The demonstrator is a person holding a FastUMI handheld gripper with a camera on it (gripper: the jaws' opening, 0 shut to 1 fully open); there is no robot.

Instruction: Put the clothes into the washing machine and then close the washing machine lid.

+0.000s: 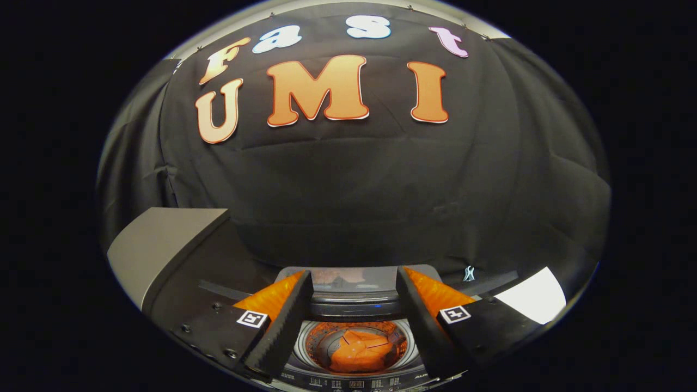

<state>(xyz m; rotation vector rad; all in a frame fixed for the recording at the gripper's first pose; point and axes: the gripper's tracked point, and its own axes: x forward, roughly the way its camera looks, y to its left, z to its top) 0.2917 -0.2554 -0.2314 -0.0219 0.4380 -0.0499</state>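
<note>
Hovering above the washing machine [354, 305], the gripper [354, 321] had its two fingers spread wide apart, with nothing between them but open air. Their dark ribbed pads [283, 326] framed the round mouth of the drum [356, 345], which sat below and between them. Down in the drum lay the clothes [362, 351], an orange bundle resting on the drum floor, clear of both fingers and touched by neither.

Judging from that, the first step looked finished: the garment was already inside and had been let go. What remained was the lid [354, 280]. It appeared to stand raised at the machine's back edge, just beyond the fingertips, a glossy panel whose face caught an orange reflection. The control strip [354, 384] ran along the machine's front edge, near the base of the fingers.

The next move probably called for reaching forward to the lid's upper edge, catching it with one finger or pinching it lightly, and drawing it toward the front edge until it dropped over the drum. Care seemed needed so the fingers would not be caught under the falling lid. A grey slanted panel [158, 245] stood off the machine's left side, well apart from the work.
</note>
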